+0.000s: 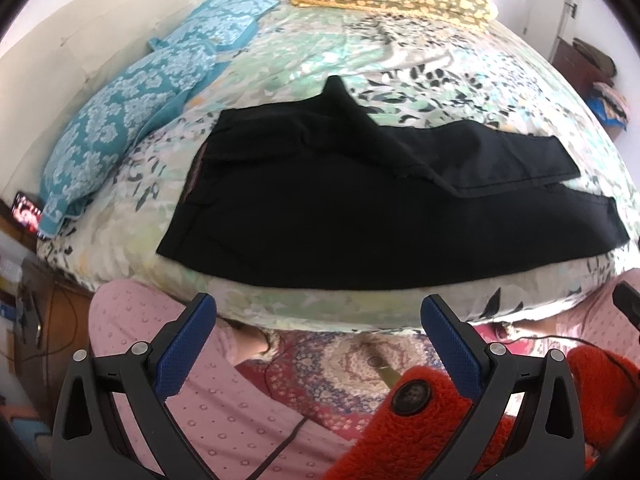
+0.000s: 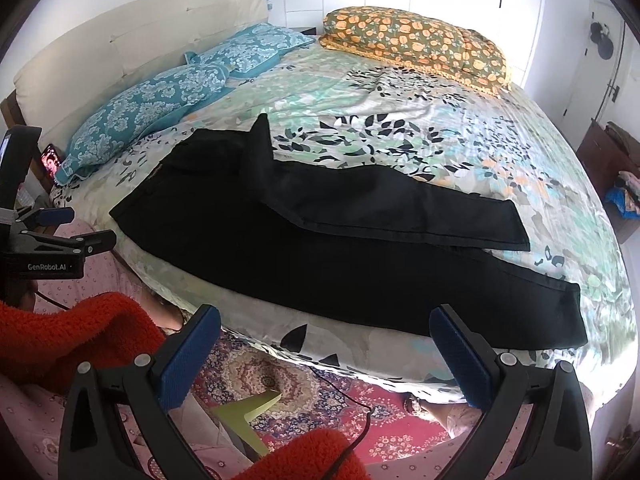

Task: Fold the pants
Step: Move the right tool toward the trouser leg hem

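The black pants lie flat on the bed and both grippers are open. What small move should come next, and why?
Probably bring the right gripper forward to the near leg's hem. The pants lie spread near the bed edge, legs apart, and neither it nor the left gripper holds anything, so nothing is grasped yet.

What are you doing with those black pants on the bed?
A person holds a gripper in each hand, about to fold the black pants. The pants lie spread out on the flowery bed cover, with one leg partly lying across the other. The left gripper and the right gripper are both open and held back from the bed's edge, touching nothing. No fold has been started.
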Demonstrator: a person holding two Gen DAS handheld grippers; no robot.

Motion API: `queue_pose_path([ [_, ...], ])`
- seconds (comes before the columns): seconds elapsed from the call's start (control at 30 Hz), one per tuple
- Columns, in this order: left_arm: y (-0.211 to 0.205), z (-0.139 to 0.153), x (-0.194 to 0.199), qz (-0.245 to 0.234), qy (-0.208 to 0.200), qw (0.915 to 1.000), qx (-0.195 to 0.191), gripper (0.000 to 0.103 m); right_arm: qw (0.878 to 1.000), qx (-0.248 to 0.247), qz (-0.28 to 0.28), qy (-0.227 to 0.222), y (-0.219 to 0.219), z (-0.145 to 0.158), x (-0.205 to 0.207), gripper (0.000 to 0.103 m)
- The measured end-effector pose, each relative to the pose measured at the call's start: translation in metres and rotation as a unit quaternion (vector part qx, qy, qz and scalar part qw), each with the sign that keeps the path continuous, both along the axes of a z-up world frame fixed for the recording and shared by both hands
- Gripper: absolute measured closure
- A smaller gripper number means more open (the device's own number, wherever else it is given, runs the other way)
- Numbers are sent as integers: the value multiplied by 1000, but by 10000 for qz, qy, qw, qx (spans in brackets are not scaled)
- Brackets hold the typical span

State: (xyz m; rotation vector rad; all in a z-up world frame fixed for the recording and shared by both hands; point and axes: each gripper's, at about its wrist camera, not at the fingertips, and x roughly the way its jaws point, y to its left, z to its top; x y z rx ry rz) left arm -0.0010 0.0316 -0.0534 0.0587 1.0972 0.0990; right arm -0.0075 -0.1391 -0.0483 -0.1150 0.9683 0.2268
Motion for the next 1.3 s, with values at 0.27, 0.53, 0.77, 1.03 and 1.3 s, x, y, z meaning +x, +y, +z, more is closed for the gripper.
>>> queue_pose_path([
  [0.27,-62,4,9,-1418,-154,9897,-82,1,9924,27,-1231,28,-57,4,-10,0],
  [0.53,-116,21,17,-2327,-526,9711,-70,1,9722,-128,-2324,-267,-121,19,-24,0],
  [0.77,-95,28,31,-1815,-702,9809,-48,1,9764,-91,-1475,-1574,-120,50,-23,0],
  [1.03,-46,37,67,-687,-939,9929,-258,1,9903,585,-330,-1218,-118,34,62,0],
  [1.3,-9,4,57,-110,-546,9978,-366,1,9876,779,-1345,-212,-247,11,238,0],
])
